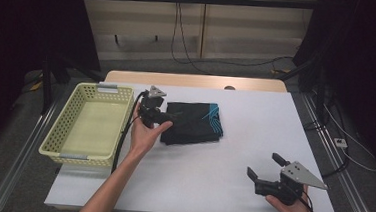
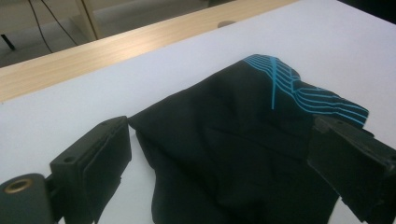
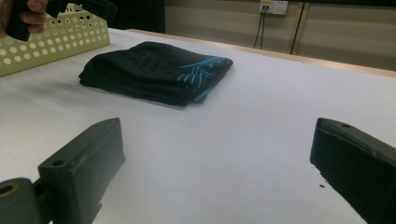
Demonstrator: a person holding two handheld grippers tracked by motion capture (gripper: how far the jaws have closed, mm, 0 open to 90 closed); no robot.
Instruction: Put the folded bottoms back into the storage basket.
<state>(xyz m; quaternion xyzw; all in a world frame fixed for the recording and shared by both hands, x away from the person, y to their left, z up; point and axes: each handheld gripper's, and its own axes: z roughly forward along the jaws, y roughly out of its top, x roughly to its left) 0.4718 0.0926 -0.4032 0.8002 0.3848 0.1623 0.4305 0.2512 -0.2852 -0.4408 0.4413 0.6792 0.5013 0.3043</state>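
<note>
Left tool (image 1: 161, 115), jaws wide, straddles the folded black garment (image 1: 195, 122) at its 9 o'clock edge; right tool (image 1: 268, 167), jaws wide, hovers over bare worktop (image 1: 255, 120).

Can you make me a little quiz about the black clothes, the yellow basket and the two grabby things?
1. True or false: the folded black garment lies inside the yellow basket.
2. Which hand-held gripper is right at the garment: A the left hand-held gripper, or B the right hand-held gripper?
3. Fill in: the lines printed on the garment are ____.

Key
1. False: it lies on the white table, beside the basket.
2. A: its open jaws sit either side of the garment's edge.
3. Blue.
</note>
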